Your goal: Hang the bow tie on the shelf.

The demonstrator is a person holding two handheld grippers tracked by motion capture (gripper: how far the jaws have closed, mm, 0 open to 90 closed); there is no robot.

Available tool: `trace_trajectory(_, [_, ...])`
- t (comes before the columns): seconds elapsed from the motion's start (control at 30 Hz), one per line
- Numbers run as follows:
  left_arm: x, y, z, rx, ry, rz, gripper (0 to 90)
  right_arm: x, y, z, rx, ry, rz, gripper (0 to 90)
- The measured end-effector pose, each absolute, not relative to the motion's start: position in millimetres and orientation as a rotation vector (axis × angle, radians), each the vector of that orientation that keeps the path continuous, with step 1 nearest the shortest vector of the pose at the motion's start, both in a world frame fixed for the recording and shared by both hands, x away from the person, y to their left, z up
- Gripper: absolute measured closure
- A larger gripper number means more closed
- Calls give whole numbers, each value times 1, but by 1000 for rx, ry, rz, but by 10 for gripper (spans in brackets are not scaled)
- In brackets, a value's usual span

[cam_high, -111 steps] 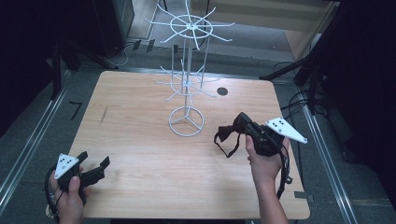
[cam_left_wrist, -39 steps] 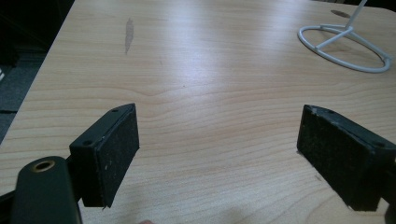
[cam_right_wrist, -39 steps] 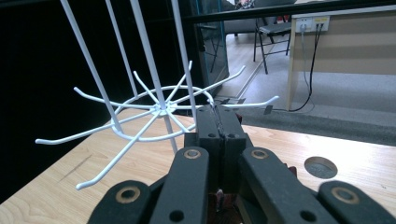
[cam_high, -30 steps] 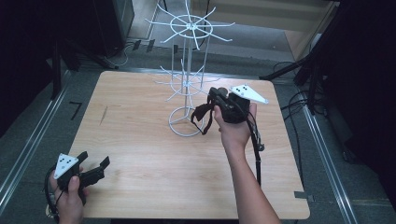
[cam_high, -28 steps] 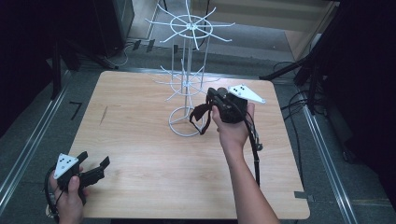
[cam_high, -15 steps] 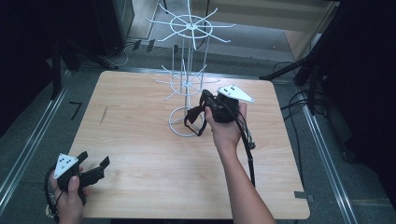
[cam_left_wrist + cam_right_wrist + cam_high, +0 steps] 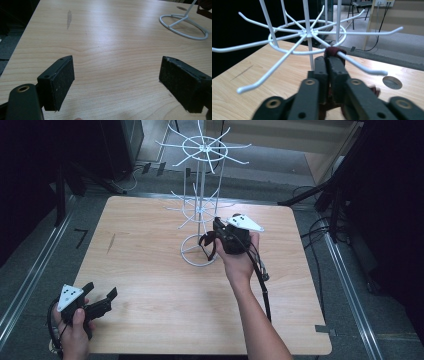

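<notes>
Desk (image 7: pixel 150 270) of pale wood carries a white wire rack (image 7: pixel 199 210): a ring base, an upright pole and two tiers of radiating hooks. The right claw (image 7: pixel 210 242), held in the person's right hand (image 7: pixel 240 260), sits just beside the pole, over the ring base, with a dark red strap (image 7: pixel 207 247) hanging from it in a loop. In the right gripper view its jaws are pressed together on a dark red bit of that strap (image 7: pixel 332 52), which touches one hook of the lower tier (image 7: pixel 307 32). Whether the strap is over the hook I cannot tell. The left claw (image 7: pixel 102 295), in the left hand (image 7: pixel 75 330), rests at the desk's near left corner, well apart from the rack, jaws spread wide with bare wood between them (image 7: pixel 115 75).
</notes>
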State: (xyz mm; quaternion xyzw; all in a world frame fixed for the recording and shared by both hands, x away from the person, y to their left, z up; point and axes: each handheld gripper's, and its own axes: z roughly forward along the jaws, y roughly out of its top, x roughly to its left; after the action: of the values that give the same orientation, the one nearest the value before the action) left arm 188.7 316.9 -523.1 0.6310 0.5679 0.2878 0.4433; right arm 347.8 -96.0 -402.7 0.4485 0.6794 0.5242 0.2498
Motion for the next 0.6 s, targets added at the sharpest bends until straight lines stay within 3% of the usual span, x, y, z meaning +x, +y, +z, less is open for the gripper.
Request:
trace_trajectory(0.17, [189, 317, -523, 1565, 1408, 711, 138, 346, -102, -413, 1233, 1816, 1428, 631])
trace_trajectory(0.6, [189, 317, -523, 1566, 1409, 714, 138, 331, -124, -421, 1176, 1805, 1481, 523])
